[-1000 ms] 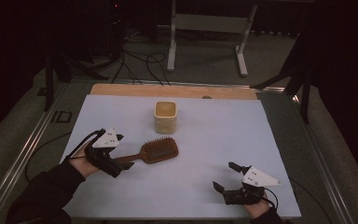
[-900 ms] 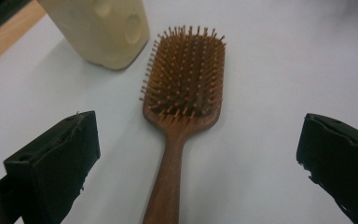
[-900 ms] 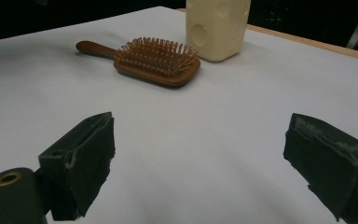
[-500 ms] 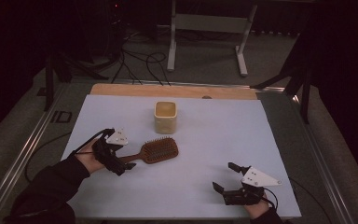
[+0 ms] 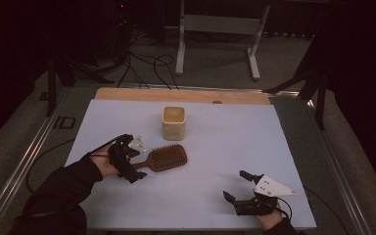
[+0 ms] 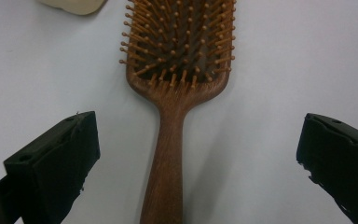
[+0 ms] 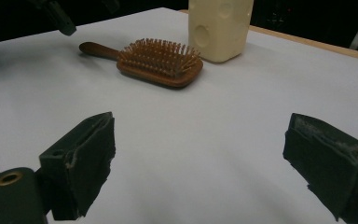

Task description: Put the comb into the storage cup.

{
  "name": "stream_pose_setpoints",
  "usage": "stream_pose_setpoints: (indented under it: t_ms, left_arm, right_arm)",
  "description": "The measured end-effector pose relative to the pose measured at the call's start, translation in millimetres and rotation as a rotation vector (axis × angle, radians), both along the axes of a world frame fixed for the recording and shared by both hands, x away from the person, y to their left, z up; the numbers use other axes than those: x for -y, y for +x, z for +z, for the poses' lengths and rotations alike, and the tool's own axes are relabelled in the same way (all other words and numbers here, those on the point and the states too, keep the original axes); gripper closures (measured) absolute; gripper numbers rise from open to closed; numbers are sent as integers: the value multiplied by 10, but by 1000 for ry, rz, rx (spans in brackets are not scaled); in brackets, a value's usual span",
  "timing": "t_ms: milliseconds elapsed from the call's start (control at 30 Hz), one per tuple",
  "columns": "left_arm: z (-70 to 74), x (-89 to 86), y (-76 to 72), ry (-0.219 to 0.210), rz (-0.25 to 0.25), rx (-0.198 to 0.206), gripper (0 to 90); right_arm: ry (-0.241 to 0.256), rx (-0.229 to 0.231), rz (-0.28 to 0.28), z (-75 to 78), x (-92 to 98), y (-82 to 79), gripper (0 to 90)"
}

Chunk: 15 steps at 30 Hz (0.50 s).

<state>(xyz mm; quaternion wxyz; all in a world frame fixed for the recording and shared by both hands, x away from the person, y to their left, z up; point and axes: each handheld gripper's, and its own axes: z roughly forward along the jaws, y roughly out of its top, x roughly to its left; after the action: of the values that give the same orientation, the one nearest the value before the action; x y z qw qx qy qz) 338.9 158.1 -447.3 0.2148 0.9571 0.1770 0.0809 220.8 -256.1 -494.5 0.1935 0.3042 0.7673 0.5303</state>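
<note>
A wooden paddle hairbrush [image 5: 165,157] lies bristles up on the white table sheet [image 5: 235,142], its handle pointing left. My left gripper [image 5: 137,165] is open, one jaw on each side of the handle. In the left gripper view the handle [image 6: 168,158] runs up between the open jaws of that gripper [image 6: 198,135], and neither jaw touches it. A cream square container [image 5: 173,122] stands upright just behind the brush head. My right gripper [image 5: 235,185] rests open near the front right of the sheet, with nothing between its jaws [image 7: 200,140]. It faces the brush [image 7: 161,63] and the container [image 7: 220,25].
A wooden strip [image 5: 127,93] borders the sheet at the back, and metal rails run along both sides. Beyond the table are cables on the floor and a white stand [image 5: 215,29]. Bare sheet lies between the brush and the right gripper.
My left gripper has moved right and turned, so its open jaws now straddle the brush handle. The brush, the container and the right gripper have stayed put.
</note>
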Motion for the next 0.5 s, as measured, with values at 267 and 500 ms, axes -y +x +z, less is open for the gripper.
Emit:
stream_pose_setpoints:
  t_ms: [267, 500]
  left_arm:
    - [-66, 71, 84, 33, -38, -36, 2]
    - [-152, 98, 160, 70, -46, -49, 25]
  right_arm:
    - [1, -3, 2, -3, 3, 0, 89]
    - [0, -2, 3, -4, 1, -3, 89]
